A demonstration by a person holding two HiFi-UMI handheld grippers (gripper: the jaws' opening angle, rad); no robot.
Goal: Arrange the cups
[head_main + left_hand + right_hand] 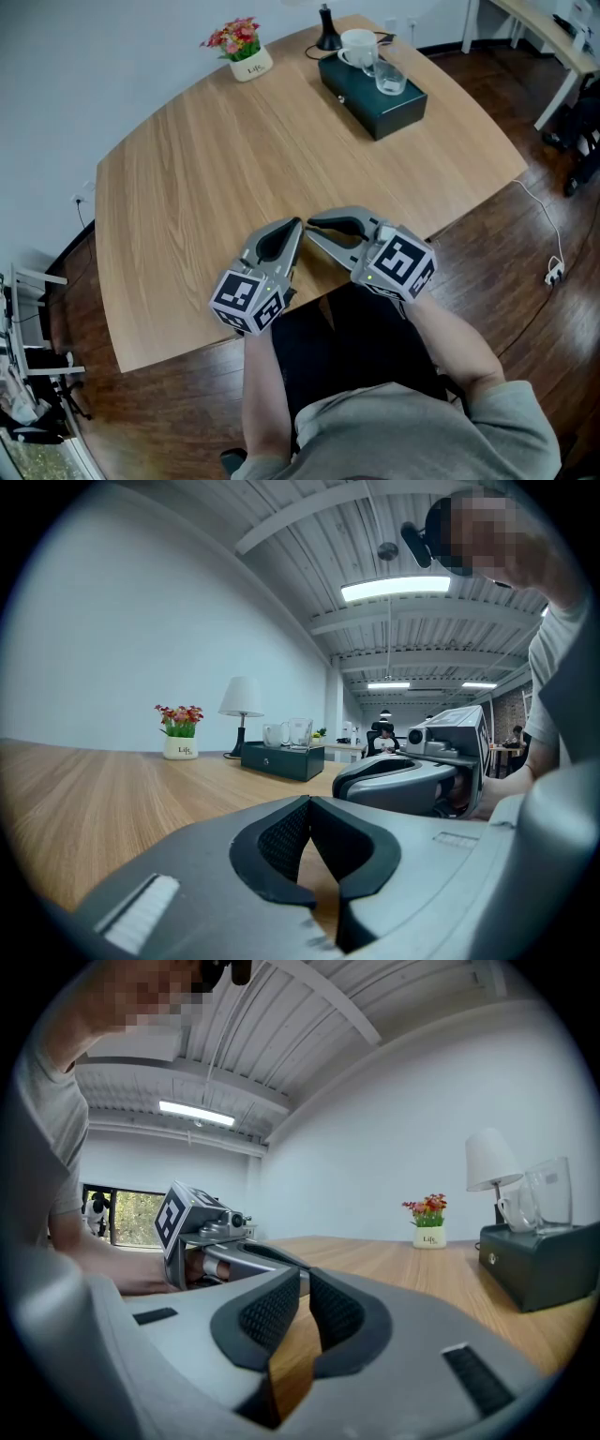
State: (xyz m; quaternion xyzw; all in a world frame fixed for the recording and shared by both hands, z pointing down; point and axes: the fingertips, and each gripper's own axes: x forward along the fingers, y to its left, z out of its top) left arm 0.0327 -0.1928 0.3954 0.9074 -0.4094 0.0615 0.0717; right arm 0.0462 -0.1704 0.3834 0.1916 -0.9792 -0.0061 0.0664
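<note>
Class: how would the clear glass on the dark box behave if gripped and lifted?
The clear glass looks smooth, so probably slippery. It seems thin-walled, likely fragile. Close beside the white mug on the box, it might knock that when lifted.

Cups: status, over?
Both shut, empty: left claw, right claw, at near edge of table. White mug and glass cup on dark box, far side, untouched. Nothing in the way.
</note>
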